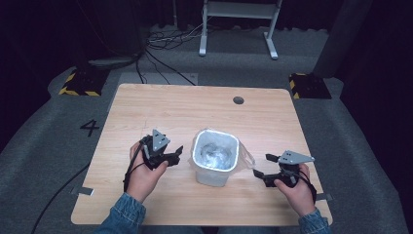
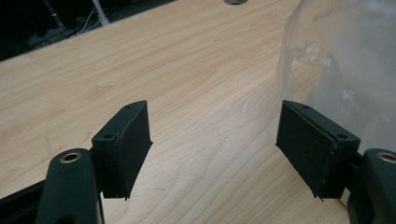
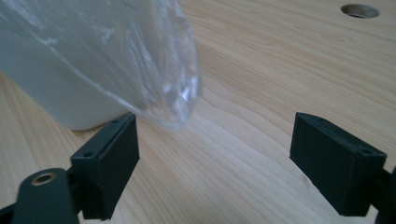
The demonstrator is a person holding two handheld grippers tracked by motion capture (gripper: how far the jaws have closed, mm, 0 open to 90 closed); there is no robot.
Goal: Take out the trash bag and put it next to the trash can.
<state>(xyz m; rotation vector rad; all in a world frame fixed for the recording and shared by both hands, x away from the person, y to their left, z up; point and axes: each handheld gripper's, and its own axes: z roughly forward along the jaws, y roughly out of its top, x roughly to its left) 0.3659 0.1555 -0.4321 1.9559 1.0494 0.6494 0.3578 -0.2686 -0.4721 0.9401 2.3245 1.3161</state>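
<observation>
Bin: a small white plastic bin (image 1: pixel 215 161) with rounded corners and a roughly square mouth, standing upright near the middle of the tabletop (image 1: pixel 195 112), between the two hands.
Liner: a clear plastic bag (image 1: pixel 214 153) sits inside the bin; its edge is folded out over the rim and hangs down the outside walls, crinkled and shiny, with glints of light on the folds.
Liner, right side: a loose flap of the bag (image 3: pixel 154 70) bulges away from the bin's wall and ends just above the wood, close to one jaw of the right tool.
Liner, left side: in the left gripper view the bag (image 2: pixel 345 60) shows as a hazy, see-through curve at the right edge, just behind one jaw.
Inside: the bottom of the bin looks pale and wrinkled under the bag; whether anything lies in it I cannot tell.
Left tool (image 1: pixel 171 155): held in the left hand (image 1: pixel 142 173), just left of the bin, pointing toward it; jaws apart, only bare wood between them.
Right tool (image 1: pixel 265 165): held in the right hand (image 1: pixel 294 187), to the right of the bin, pointing toward it; jaws wide apart, gripping nothing.
Tabletop: light wood grain, with a round hole (image 1: pixel 238 100) near the far edge.
</observation>
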